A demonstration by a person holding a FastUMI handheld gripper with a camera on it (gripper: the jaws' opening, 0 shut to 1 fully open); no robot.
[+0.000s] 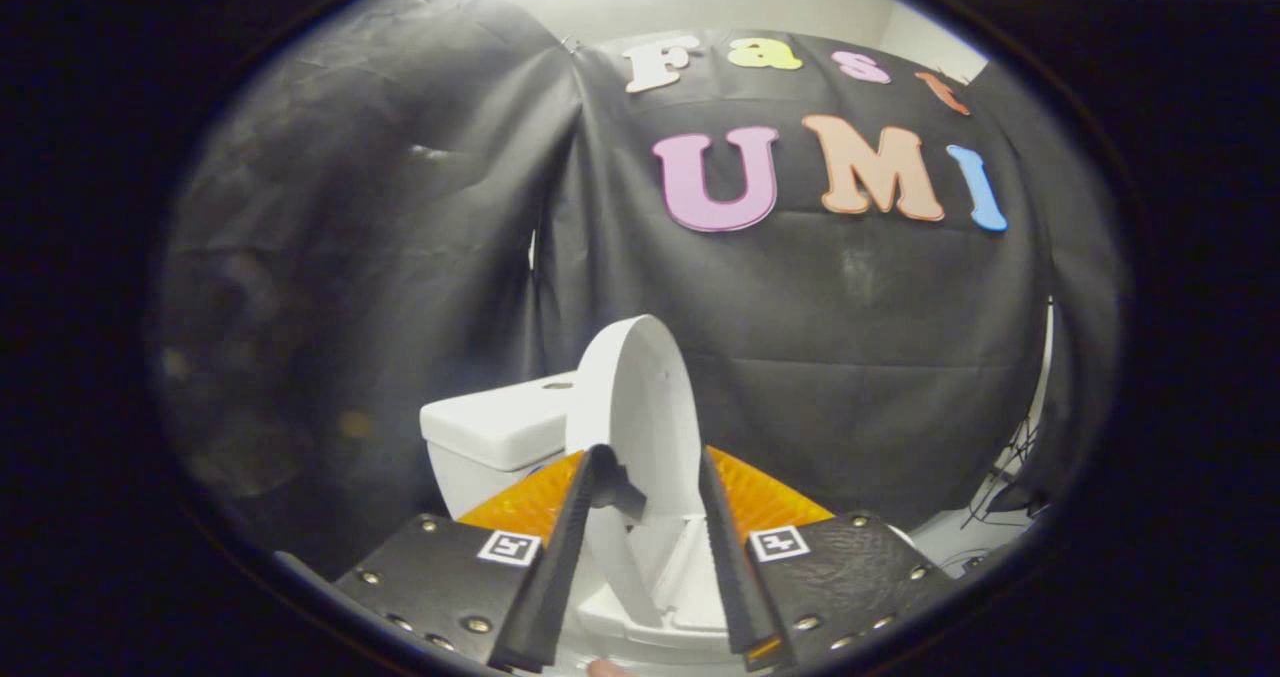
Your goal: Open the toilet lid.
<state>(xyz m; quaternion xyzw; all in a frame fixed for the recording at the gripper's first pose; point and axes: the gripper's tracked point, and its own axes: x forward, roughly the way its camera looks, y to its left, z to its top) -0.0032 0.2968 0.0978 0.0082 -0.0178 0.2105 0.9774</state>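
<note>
Black cloth wall (850, 357) fills the bkgd behind everything, creased, w/ a seam where two panels meet.

White toilet (690, 597) sits in front of it, low down, directly ahead of the gripper. Bowl interior mostly hidden by the fingers; can't tell what's in it. Tank (495, 432) is to the left of the raised lid, its cover on, flush button on top.

Toilet lid (640, 417) is up, nearly vertical, seen almost edge-on, rising between and beyond the two fingers.

Gripper (652, 482): fingers (555, 567) spread apart, one each side of the lid's lower part. Left fingertip looks to be touching the lid's edge; right one close alongside, contact unclear. Not clamped on both sides as far as I can tell.

Cables (1000, 487) on the floor at far right.
</note>
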